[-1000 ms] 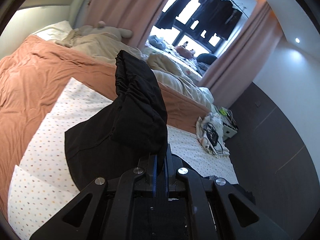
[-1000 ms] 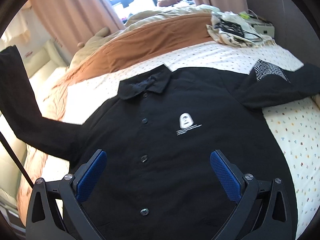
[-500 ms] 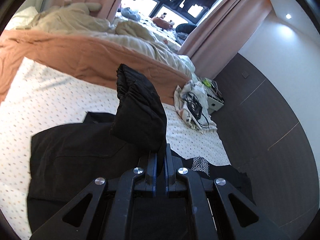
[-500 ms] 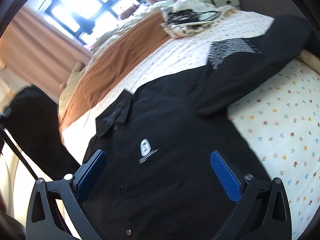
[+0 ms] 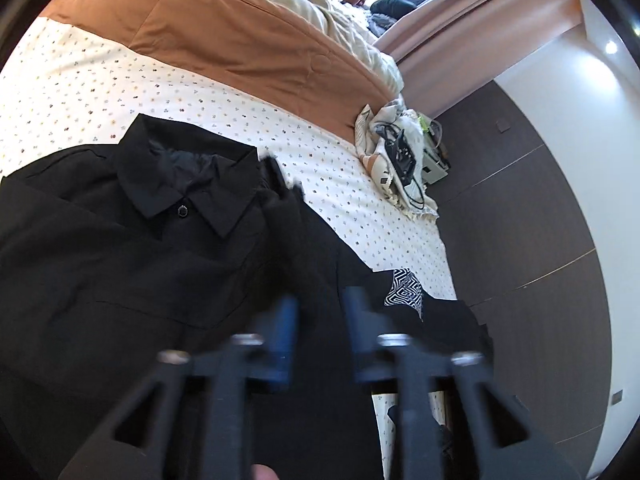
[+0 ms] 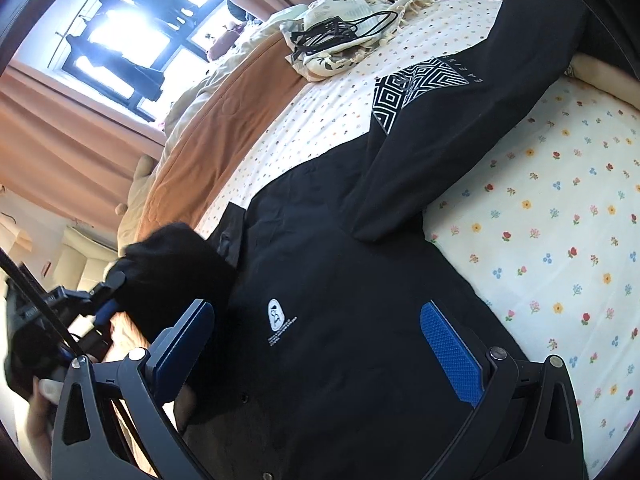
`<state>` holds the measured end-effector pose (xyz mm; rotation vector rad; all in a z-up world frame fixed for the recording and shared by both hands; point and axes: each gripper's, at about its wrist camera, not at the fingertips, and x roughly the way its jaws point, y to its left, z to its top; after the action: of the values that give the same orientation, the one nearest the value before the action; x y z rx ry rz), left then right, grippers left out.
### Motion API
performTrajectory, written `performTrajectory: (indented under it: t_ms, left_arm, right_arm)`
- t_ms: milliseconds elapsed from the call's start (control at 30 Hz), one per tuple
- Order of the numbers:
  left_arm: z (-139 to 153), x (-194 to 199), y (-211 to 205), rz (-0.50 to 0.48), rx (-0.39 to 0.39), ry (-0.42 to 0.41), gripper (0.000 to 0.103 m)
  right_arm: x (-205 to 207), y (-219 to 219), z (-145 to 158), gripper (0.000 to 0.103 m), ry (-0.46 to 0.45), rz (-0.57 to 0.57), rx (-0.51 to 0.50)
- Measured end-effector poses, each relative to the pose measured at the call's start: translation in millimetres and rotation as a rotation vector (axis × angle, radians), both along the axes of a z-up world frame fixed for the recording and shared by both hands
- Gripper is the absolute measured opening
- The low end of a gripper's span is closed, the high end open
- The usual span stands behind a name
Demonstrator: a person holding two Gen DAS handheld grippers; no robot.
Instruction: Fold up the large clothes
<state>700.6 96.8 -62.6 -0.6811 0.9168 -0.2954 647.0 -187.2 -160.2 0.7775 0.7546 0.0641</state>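
A black button-up shirt point(image 5: 120, 260) lies front up on the flower-print sheet point(image 6: 560, 240), collar point(image 5: 180, 188) toward the brown blanket. My left gripper point(image 5: 320, 316) is low over the shirt's chest, blurred, its jaws opening. The bunched black sleeve point(image 5: 280, 220) lies in front of and between them, and the pads no longer press it. The right wrist view shows that sleeve bunch point(image 6: 172, 264) at the left gripper point(image 6: 108, 304). My right gripper point(image 6: 320, 340) hovers open over the shirt front point(image 6: 340, 280), empty. The other sleeve point(image 6: 440, 120), with a geometric print, stretches out toward the bed edge.
A brown blanket point(image 5: 240, 40) covers the far half of the bed. A cloth pile with black cables point(image 6: 340, 40) sits at the bed's far corner. Dark floor point(image 5: 520, 240) borders the bed. A person's hand point(image 6: 40, 400) holds the left gripper's handle.
My left gripper has come down and across with the raised sleeve, laid it over the shirt front, and its jaws have parted. My right gripper has rolled while staying open above the shirt.
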Motion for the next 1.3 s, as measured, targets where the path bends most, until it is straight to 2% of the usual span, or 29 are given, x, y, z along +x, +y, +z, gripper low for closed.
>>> performTrajectory:
  t_ms: [33, 100, 200, 400, 567, 700, 767, 800, 867, 967, 1000, 1067, 1133, 1300]
  left_arm:
    - [1.8, -6.1, 2.7, 0.001, -0.004, -0.018, 0.103]
    - [6.7, -17.3, 8.9, 0.019, -0.013, -0.053, 0.103]
    - [9.7, -34.9, 21.8, 0.047, -0.027, -0.064, 0.103]
    - [12.4, -83.8, 42.7, 0.163, 0.102, -0.118, 0.103]
    - [-1.8, -130.9, 69.9, 0.316, 0.135, -0.146, 0.103]
    - [-23.6, -146.4, 88.7, 0.371, 0.152, -0.149, 0.103]
    - [-34.0, -142.5, 99.1, 0.371, 0.15, -0.12, 0.102]
    - [-38.1, -141.4, 106.3, 0.37, 0.124, -0.105, 0.1]
    - [-41.8, -143.8, 115.1, 0.354, 0.107, -0.107, 0.098]
    - [-46.7, -160.1, 129.6, 0.38, 0.206, -0.089, 0.098]
    - [-50.2, -166.3, 137.0, 0.389, 0.209, -0.085, 0.098]
    - [-59.4, -176.5, 154.2, 0.412, 0.179, -0.052, 0.097]
    - [-64.8, -190.2, 170.8, 0.447, 0.166, -0.021, 0.09]
    - [-63.0, -210.4, 192.0, 0.475, 0.135, -0.031, 0.09]
  right_arm:
    - [0.2, -0.4, -0.5, 0.103, 0.001, 0.0, -0.003]
    - [1.3, 1.7, -0.8, 0.103, 0.004, 0.004, -0.013]
    - [2.2, 7.5, -0.3, 0.103, 0.005, 0.013, -0.024]
    - [6.4, 28.6, 4.7, 0.103, 0.0, 0.048, -0.079]
    - [11.7, 56.4, 11.1, 0.103, -0.008, 0.094, -0.155]
    - [17.9, 86.7, 16.1, 0.103, -0.029, 0.155, -0.236]
    - [21.5, 103.4, 16.9, 0.103, -0.036, 0.184, -0.281]
    - [23.0, 110.8, 17.0, 0.103, -0.042, 0.194, -0.303]
    - [26.8, 125.8, 16.3, 0.103, -0.05, 0.219, -0.345]
    - [33.4, 154.5, 12.8, 0.103, -0.062, 0.279, -0.409]
    - [34.8, 162.6, 11.0, 0.103, -0.06, 0.289, -0.433]
    - [39.2, 180.8, 3.0, 0.103, -0.042, 0.309, -0.496]
    - [43.0, 193.2, -6.5, 0.103, -0.016, 0.308, -0.545]
    - [53.9, 208.6, -25.2, 0.103, 0.038, 0.301, -0.614]
